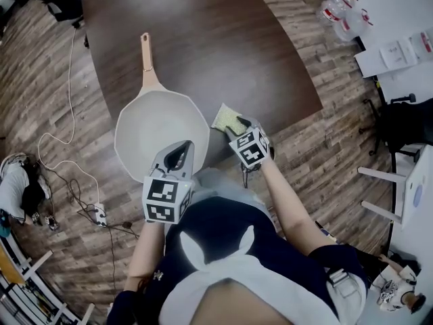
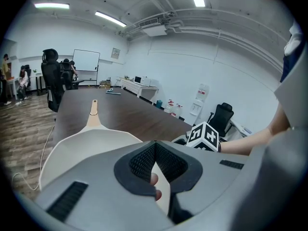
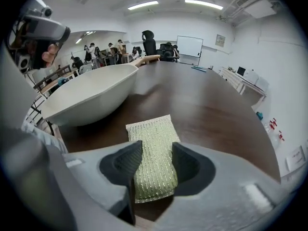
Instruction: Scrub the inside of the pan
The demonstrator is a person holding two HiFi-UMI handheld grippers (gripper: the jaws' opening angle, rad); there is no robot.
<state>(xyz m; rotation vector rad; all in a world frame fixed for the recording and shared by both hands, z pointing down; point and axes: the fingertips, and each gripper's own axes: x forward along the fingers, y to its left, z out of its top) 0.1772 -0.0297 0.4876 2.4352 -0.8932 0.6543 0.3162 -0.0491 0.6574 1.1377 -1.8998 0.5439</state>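
A cream pan (image 1: 159, 131) sits near the front edge of the dark brown table (image 1: 216, 39), its handle pointing away from me. My left gripper (image 1: 180, 151) is shut on the pan's near rim; in the left gripper view a cream strip of rim (image 2: 162, 189) shows between the closed pads. In the right gripper view the pan (image 3: 91, 93) looks tipped up on its left. A yellow-green sponge (image 1: 227, 119) lies flat on the table right of the pan. My right gripper (image 1: 238, 127) is open over it, jaws on either side of the sponge (image 3: 153, 153).
A white table at the upper right carries plastic bottles (image 1: 342, 9) and papers (image 1: 399, 53). A black office chair (image 1: 406, 124) stands to the right. A white cable (image 1: 61, 161) trails over the wooden floor on the left. People stand far off across the room.
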